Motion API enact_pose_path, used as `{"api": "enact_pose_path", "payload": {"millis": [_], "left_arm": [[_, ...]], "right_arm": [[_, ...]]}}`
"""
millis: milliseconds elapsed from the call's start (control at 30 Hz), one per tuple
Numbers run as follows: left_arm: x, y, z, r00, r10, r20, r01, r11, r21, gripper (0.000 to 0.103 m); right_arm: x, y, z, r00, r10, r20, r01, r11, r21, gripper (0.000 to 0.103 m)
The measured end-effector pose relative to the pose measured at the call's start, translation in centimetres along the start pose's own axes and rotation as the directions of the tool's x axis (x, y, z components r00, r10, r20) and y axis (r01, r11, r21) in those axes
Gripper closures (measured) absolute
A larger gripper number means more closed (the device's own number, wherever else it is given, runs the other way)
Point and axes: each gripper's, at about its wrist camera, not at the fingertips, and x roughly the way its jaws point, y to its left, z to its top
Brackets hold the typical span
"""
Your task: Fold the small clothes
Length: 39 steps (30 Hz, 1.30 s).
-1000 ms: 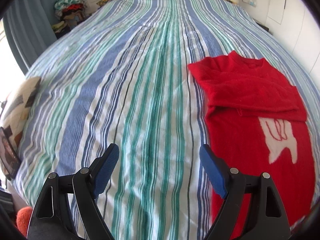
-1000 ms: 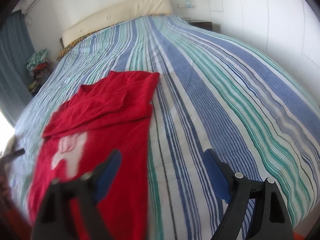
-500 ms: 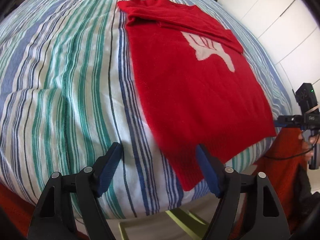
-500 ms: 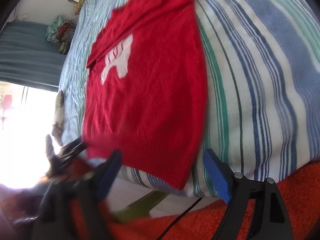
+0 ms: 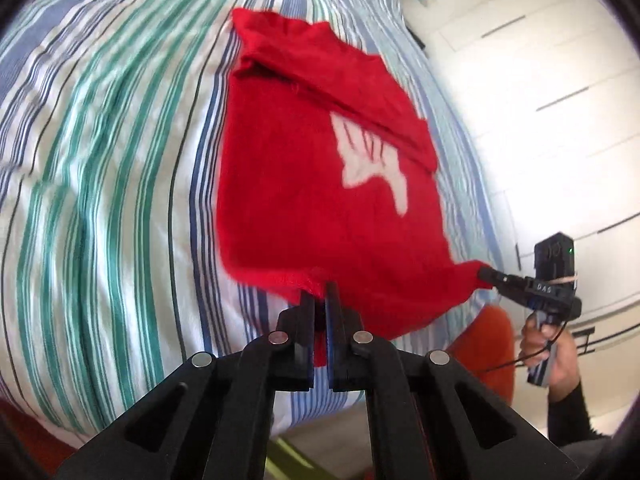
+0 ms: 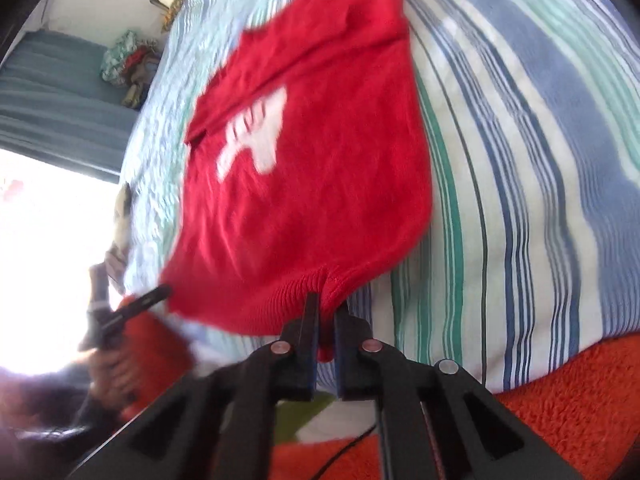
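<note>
A small red knitted sweater (image 5: 304,184) with a white motif lies on the striped bedspread (image 5: 104,184), its sleeves folded across the chest. My left gripper (image 5: 320,292) is shut on the sweater's bottom hem at its left corner. My right gripper (image 6: 326,300) is shut on the hem (image 6: 280,300) at the right corner. Both corners are lifted off the bed's near edge. In the left wrist view the right gripper (image 5: 486,274) shows at the right, pinching the hem. In the right wrist view the left gripper (image 6: 160,292) shows at the left, blurred.
The bedspread (image 6: 520,160) covers the whole bed. An orange fluffy rug (image 6: 568,392) lies on the floor at the bed's foot. A pile of clothes (image 6: 128,64) sits far left by the curtain. White wardrobe doors (image 5: 560,80) stand to the right.
Both grippers went from open above the hem to shut on its two corners. The hem has risen off the bed's edge and the sweater's lower part is bunched.
</note>
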Motion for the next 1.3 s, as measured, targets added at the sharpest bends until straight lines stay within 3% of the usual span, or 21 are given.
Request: {"api": "enact_pose_path", "payload": {"millis": [100, 267, 367, 500, 600, 633, 667, 733, 833, 967, 1067, 1167, 1233, 1300], "left_arm": [[0.3, -0.1, 6.6, 0.995, 0.002, 0.099, -0.001, 1.000, -0.012, 0.101], [3.0, 0.2, 17.9, 0.981, 0.031, 0.189, -0.018, 0.997, -0.070, 0.101], [5.9, 0.2, 23.1, 0.978, 0.076, 0.194, -0.060, 0.994, -0.090, 0.102], [10.4, 1.2, 27.1, 0.977, 0.162, 0.138, -0.149, 0.983, -0.105, 0.100], [12.1, 3.2, 28.5, 0.970, 0.213, 0.119, -0.194, 0.969, -0.154, 0.093], [12.1, 3.8, 29.0, 0.962, 0.241, 0.128, -0.218, 0.961, -0.173, 0.081], [12.0, 4.4, 29.4, 0.954, 0.269, 0.133, -0.240, 0.951, -0.195, 0.058], [11.0, 5.4, 29.8, 0.942, 0.296, 0.155, -0.255, 0.937, -0.241, 0.034], [8.8, 5.7, 29.4, 0.932, 0.295, 0.211, -0.245, 0.941, -0.234, 0.034], [7.4, 4.7, 27.1, 0.925, 0.294, 0.240, -0.267, 0.954, -0.139, 0.033], [7.9, 3.3, 24.8, 0.942, 0.270, 0.199, -0.267, 0.963, -0.042, 0.033], [7.5, 2.2, 21.3, 0.939, 0.294, 0.180, -0.305, 0.952, 0.031, 0.032], [6.8, 2.3, 18.5, 0.939, 0.298, 0.169, -0.310, 0.950, 0.044, 0.032], [5.7, 2.8, 15.4, 0.941, 0.298, 0.159, -0.309, 0.950, 0.043, 0.032]], "right_arm": [[-1.4, 0.6, 4.6, 0.989, 0.036, 0.142, -0.037, 0.999, 0.005, 0.097], [-0.7, 1.5, 14.7, 0.944, 0.030, 0.328, -0.038, 0.999, 0.017, 0.097], [1.3, 1.6, 20.6, 0.930, 0.001, 0.367, -0.017, 0.999, 0.039, 0.097], [4.1, 0.3, 26.7, 0.925, -0.059, 0.374, 0.030, 0.996, 0.082, 0.097], [6.3, -1.9, 29.4, 0.936, -0.032, 0.351, -0.020, 0.989, 0.144, 0.095], [6.9, -2.7, 29.6, 0.938, -0.013, 0.346, -0.045, 0.986, 0.159, 0.091], [7.5, -3.3, 29.9, 0.939, -0.009, 0.345, -0.055, 0.983, 0.174, 0.088], [7.3, -4.1, 30.2, 0.925, -0.013, 0.380, -0.064, 0.980, 0.188, 0.074], [5.9, -4.7, 30.6, 0.900, -0.018, 0.436, -0.071, 0.980, 0.187, 0.064], [3.5, -4.5, 30.3, 0.887, -0.068, 0.457, 0.016, 0.993, 0.117, 0.063], [2.3, -4.2, 29.0, 0.897, -0.095, 0.432, 0.087, 0.995, 0.039, 0.063], [2.0, -4.3, 26.7, 0.915, -0.134, 0.380, 0.148, 0.989, -0.008, 0.062], [2.0, -5.0, 25.1, 0.925, -0.166, 0.342, 0.182, 0.983, -0.014, 0.039], [1.8, -6.2, 23.4, 0.934, -0.147, 0.327, 0.155, 0.988, 0.001, 0.028]]}}
